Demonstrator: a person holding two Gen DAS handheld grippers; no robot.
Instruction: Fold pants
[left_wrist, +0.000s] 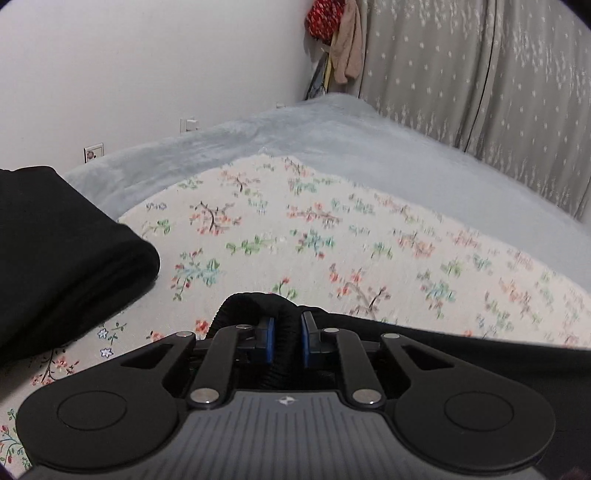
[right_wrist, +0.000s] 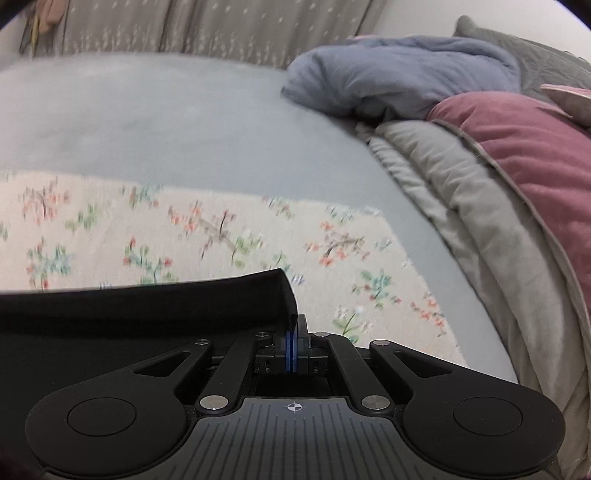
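1. Both of my grippers hold the black pants. My left gripper (left_wrist: 287, 338) has its blue pads partly apart with a bunched, ribbed fold of the pants (left_wrist: 258, 306) pinched between them.
2. My right gripper (right_wrist: 291, 349) has its pads pressed together on a thin edge of the same black cloth, which stretches away to the left of that view as a taut band.
3. Another part of the pants, a thick rolled fold, lies at the left edge of the left wrist view on the floral sheet (left_wrist: 295, 229).
4. That floral sheet lies on a pale blue blanket (left_wrist: 351, 147), and its far border runs across both views, with bare blanket beyond it.
5. Ahead of my left gripper the sheet is open as far as that border; the white wall (left_wrist: 147, 55) and a grey curtain (left_wrist: 480, 74) close the far side.
6. To the right of my right gripper, a grey quilt (right_wrist: 461, 192), a maroon cover (right_wrist: 535, 147) and a blue-grey bundle (right_wrist: 399, 74) bound the sheet's free room.
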